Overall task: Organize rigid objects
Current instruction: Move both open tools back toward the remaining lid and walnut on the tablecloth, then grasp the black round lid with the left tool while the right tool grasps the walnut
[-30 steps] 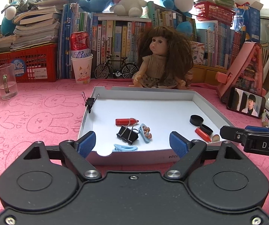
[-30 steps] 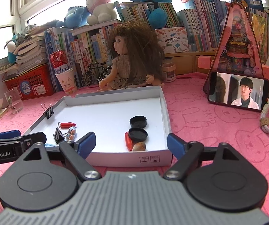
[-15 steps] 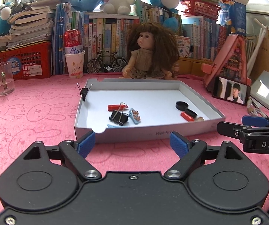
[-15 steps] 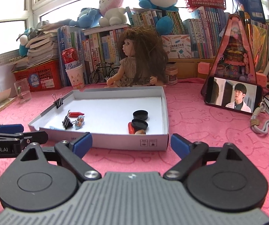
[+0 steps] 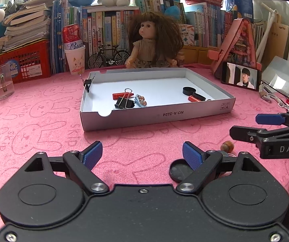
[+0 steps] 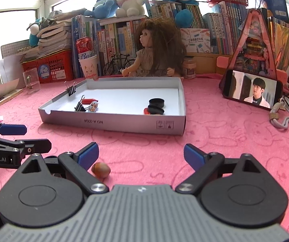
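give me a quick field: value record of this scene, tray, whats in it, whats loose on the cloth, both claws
tray: shallow white cardboard tray on pink bunny-print cloth
in tray: black binder clip, red tube, two black round caps
on tray wall: small black binder clip
loose on cloth: brown nut, black round lid
left claw: open, empty
right claw: open, empty, nut beside its left finger

We count one white cardboard tray (image 5: 156, 115) on the pink cloth. Inside it lie two binder clips (image 5: 124, 102) (one clamped on the wall), two red tubes (image 5: 122, 95), two black caps (image 6: 156, 102) and one beaded hair clip (image 5: 140, 100). Outside it we find one hazelnut (image 6: 101, 170) and one more black cap (image 5: 178, 170). Behind stand one doll (image 5: 154, 42), one model bicycle (image 5: 108, 57) and one phone (image 6: 252, 91).
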### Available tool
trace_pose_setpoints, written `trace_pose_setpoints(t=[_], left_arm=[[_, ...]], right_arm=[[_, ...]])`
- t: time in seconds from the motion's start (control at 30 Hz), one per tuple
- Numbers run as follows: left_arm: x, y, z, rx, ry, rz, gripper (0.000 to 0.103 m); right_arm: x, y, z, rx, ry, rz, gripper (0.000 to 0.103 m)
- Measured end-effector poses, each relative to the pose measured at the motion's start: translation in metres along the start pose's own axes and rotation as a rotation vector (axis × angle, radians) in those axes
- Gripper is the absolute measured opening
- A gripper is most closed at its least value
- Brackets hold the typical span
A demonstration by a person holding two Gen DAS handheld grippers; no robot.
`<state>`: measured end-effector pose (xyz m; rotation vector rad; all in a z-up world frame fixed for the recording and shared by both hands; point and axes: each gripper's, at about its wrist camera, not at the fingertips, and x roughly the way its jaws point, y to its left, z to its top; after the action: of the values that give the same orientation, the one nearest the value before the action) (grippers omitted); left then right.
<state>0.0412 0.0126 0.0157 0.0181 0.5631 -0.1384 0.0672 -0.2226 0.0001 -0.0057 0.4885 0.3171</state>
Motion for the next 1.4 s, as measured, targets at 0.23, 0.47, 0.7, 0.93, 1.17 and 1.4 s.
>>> trace_pose_setpoints(t=[0.23, 0.47, 0.7, 0.93, 1.17, 1.4], left_arm=[[-0.004, -0.001, -0.008, 0.011, 0.002, -0.030, 0.086], [-0.007, -0.008, -0.014, 0.050, 0.002, -0.039, 0.086], [-0.007, -0.009, -0.016, 0.041, 0.024, -0.073, 0.080], [-0.004, -0.014, -0.016, 0.045, 0.039, -0.098, 0.065], [0.000, -0.021, -0.019, 0.063, 0.044, -0.091, 0.057], [0.002, -0.024, -0.020, 0.062, 0.035, -0.080, 0.057]], right_arm=[[0.002, 0.007, -0.007, -0.017, 0.015, 0.017, 0.096], [0.005, 0.011, -0.010, -0.024, 0.024, 0.024, 0.096], [0.006, 0.013, -0.013, -0.027, 0.032, 0.023, 0.096], [0.007, 0.013, -0.014, -0.037, 0.032, 0.021, 0.096], [0.009, 0.016, -0.014, -0.049, 0.038, 0.025, 0.096], [0.010, 0.016, -0.015, -0.053, 0.041, 0.027, 0.096]])
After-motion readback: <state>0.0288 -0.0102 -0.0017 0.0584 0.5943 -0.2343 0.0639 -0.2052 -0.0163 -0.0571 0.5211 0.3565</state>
